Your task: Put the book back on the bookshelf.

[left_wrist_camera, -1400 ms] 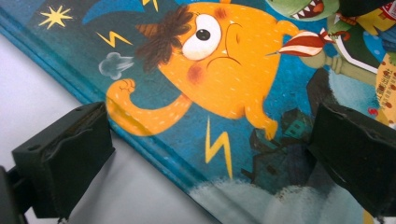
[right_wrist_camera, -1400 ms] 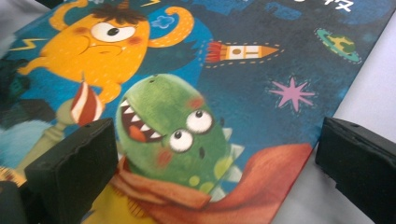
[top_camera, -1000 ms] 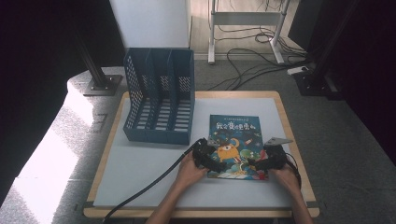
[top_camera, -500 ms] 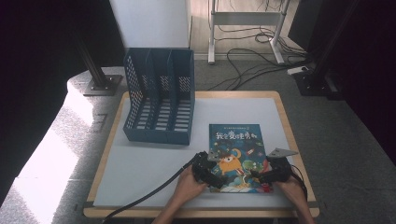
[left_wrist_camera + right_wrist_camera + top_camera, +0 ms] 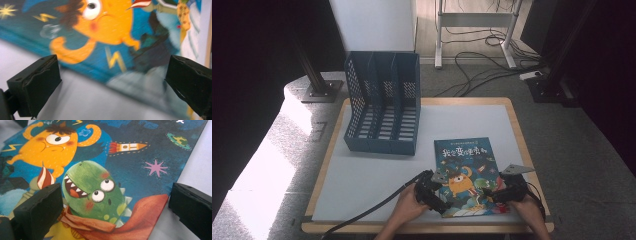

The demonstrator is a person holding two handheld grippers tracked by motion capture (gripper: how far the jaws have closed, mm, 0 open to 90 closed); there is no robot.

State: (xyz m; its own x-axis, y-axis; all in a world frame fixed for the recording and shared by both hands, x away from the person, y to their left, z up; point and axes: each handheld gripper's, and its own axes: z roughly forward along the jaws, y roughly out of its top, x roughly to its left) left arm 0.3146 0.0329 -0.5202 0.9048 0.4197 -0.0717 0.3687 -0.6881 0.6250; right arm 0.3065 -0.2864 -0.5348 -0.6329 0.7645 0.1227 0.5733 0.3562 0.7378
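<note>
From above, the book (image 5: 465,176) lay flat on the table's (image 5: 372,175) near edge beside the rack (image 5: 382,107), unfiled, left gripper (image 5: 434,192) and right gripper (image 5: 502,192) at its corners; each gripper view showed jaws wide apart, holding nothing.

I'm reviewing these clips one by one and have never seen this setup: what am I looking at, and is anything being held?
A person sits at a table holding a hand-operated two-jaw gripper in each hand. The high view looks down from above: the left gripper and right gripper rest at the near corners of a picture book lying flat. Behind it stands an empty blue file rack. The other two pictures come from cameras riding on each gripper, looking along its black jaws at the book cover. In both, the jaws stand wide apart, so nothing is held.
</note>
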